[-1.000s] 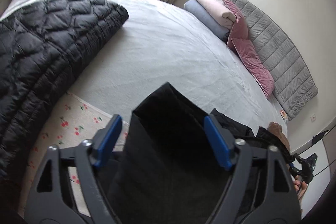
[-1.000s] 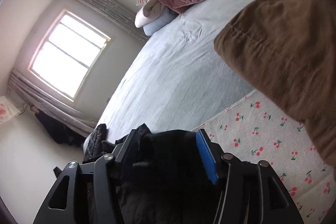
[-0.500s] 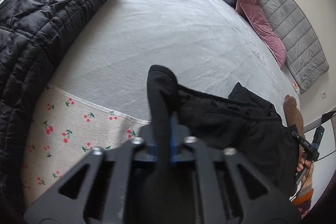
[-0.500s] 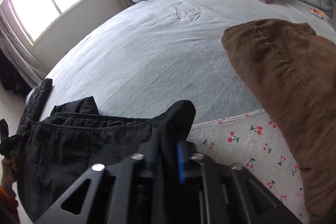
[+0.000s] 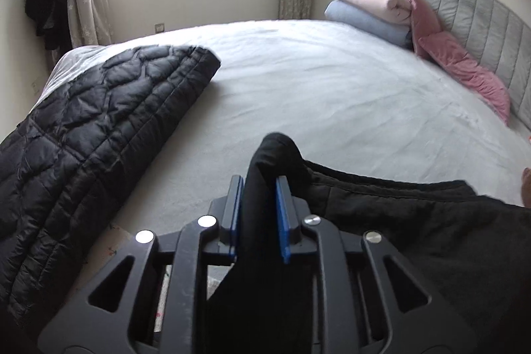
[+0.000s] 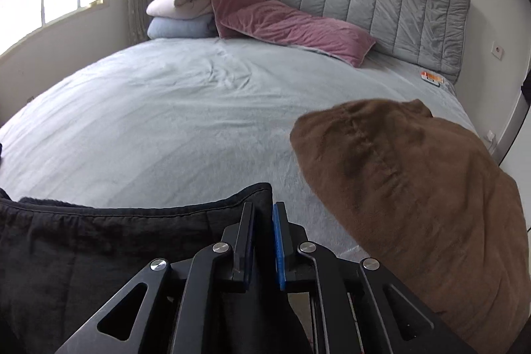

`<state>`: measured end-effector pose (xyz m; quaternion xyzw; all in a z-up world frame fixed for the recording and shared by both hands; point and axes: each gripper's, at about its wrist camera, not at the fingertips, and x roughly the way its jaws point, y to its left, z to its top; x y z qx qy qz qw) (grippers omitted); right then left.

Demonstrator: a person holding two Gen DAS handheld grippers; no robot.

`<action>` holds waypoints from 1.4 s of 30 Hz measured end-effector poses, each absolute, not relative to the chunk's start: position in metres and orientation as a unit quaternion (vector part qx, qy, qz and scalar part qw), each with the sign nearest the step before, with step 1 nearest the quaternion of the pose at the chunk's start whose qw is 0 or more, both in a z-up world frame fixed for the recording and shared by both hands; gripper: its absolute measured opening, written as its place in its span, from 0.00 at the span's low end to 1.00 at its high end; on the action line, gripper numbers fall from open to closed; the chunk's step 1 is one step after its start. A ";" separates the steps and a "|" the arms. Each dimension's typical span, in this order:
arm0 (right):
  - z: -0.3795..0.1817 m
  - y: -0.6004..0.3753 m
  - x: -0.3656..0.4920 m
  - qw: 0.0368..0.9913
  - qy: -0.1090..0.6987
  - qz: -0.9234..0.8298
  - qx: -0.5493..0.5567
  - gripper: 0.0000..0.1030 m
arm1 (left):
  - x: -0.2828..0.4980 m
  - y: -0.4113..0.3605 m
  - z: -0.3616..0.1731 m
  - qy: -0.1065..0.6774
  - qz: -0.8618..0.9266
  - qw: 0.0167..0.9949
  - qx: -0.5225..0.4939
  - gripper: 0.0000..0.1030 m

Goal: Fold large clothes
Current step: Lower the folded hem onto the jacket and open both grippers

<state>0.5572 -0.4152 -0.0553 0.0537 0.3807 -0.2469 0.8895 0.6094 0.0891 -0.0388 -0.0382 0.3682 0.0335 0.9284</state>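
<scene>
black cloth (image 5: 415, 221) stretches sideways btwn both tongs: left gripper (image 5: 259, 214) & right gripper (image 6: 262, 241) each pinch a corner, jaws easing open.

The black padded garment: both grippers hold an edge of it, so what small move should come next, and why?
Probably lower the black padded garment flat onto the grey bed sheet: the left gripper and right gripper, jaws opening slightly, pinch its corners, between black quilted jacket and brown fleece garment.

Black garment (image 5: 415, 231) as I see it, soft matte fabric with stitched hem, stretched across near bed edge, both upper corners bunched and raised, middle sagging.
</scene>
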 end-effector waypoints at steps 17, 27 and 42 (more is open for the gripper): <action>-0.008 -0.216 0.469 0.911 0.409 -0.038 0.029 0.73 | 0.470 -0.025 0.006 0.416 -0.177 0.891 -0.026 0.83; -0.056 -0.341 0.363 0.889 0.420 -0.170 0.063 0.73 | 0.435 0.111 -0.045 0.433 -0.072 0.898 0.011 0.82; 0.027 -0.290 0.254 0.907 0.385 -0.141 0.096 0.79 | 0.306 0.110 0.030 0.428 -0.039 0.903 -0.015 0.96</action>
